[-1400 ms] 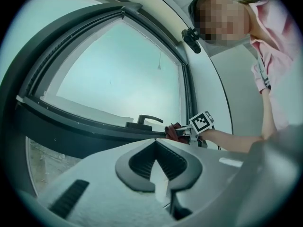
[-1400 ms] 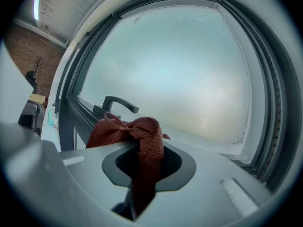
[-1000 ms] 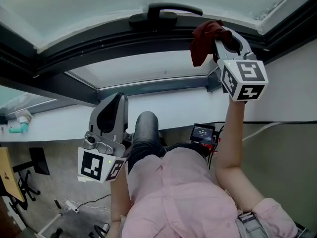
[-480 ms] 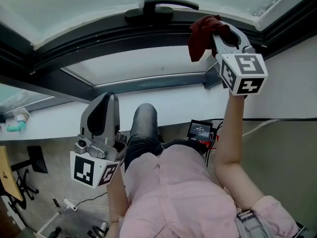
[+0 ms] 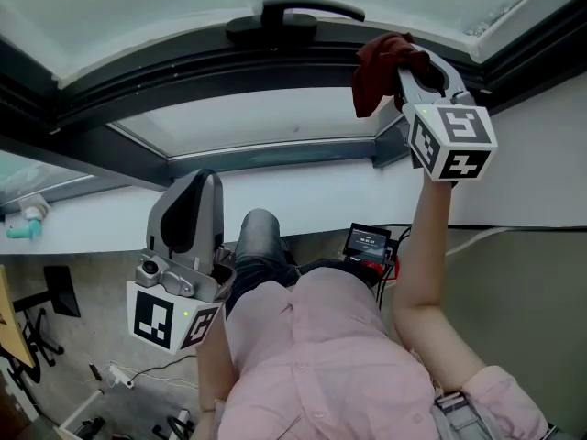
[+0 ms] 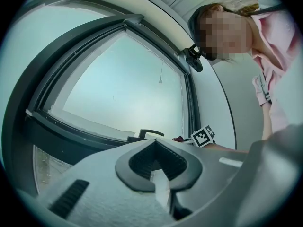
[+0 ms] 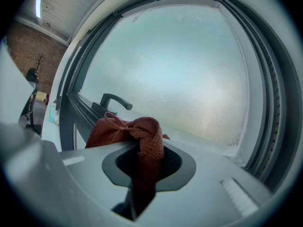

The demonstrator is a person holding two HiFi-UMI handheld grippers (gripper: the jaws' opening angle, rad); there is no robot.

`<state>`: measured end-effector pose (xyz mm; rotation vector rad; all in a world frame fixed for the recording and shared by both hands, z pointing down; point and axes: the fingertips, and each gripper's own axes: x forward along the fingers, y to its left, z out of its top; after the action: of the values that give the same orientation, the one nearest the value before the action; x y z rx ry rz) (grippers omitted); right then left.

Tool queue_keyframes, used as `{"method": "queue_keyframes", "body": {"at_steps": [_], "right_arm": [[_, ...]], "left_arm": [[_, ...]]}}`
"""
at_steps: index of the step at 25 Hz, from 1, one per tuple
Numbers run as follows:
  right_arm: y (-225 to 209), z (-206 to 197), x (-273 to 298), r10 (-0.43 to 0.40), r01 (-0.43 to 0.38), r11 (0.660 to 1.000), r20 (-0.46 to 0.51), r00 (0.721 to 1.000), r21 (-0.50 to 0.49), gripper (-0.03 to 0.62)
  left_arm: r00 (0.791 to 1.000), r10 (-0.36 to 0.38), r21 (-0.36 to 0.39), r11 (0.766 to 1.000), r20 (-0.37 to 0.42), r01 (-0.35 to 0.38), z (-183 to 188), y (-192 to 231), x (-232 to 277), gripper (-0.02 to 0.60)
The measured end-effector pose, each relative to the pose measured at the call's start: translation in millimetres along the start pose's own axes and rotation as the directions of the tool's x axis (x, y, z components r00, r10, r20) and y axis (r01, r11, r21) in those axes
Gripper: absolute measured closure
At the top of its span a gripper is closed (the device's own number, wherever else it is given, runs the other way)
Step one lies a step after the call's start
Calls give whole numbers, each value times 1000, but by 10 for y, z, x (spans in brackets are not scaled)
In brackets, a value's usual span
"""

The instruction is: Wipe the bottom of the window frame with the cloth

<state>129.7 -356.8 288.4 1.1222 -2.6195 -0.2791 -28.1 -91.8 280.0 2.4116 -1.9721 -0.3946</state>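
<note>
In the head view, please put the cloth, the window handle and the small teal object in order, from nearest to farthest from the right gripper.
1. The cloth: clamped in the right gripper, at the upper right.
2. The window handle: top centre, to the left of that gripper.
3. The teal object: on the white sill, at the far left edge.

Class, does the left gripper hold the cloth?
No, the left gripper is shut on nothing; the cloth sits in the right gripper.
</note>
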Motion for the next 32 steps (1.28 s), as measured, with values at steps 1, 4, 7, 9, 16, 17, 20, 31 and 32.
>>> {"method": "queue_keyframes", "body": {"at_steps": [1,4,7,9,16,17,20,31,32], "right_arm": [[-4,2,-2,-2,2,1000,0,1000,2,533],[-34,2,-3,-14,14,1000,-1,1000,5,533],[-81,-28,-3,-19,19,1000,-2,1000,13,533],[-109,-48,3,-21,21,1000,-2,1000,22,533],[-157,-43,19,-38,38,999,-6,999,25,533],[-156,-45,23,-45,45,999,-9,999,22,533],[-152,-51,16,-72,72,997,-28,997,2,534],[-145,-41,-19,-174,170,984,-78,982,-54,536],[-146,-42,-22,-184,180,982,-80,980,-58,536]], "left_arm": [[1000,0,7,1000,-4,0,11,-11,15,581],[1000,-17,19,1000,-18,18,24,-65,103,581],[997,-63,13,998,-34,64,16,-182,226,581],[995,-89,19,996,-44,90,21,-245,275,581],[993,-98,21,995,-59,99,15,-237,189,581],[993,-100,19,995,-61,102,2,-231,154,581],[992,-111,1,994,-63,111,-37,-220,44,581],[990,-141,-22,990,-24,141,196,-14,-362,581],[990,-142,-24,990,-22,141,221,19,-398,581]]}}
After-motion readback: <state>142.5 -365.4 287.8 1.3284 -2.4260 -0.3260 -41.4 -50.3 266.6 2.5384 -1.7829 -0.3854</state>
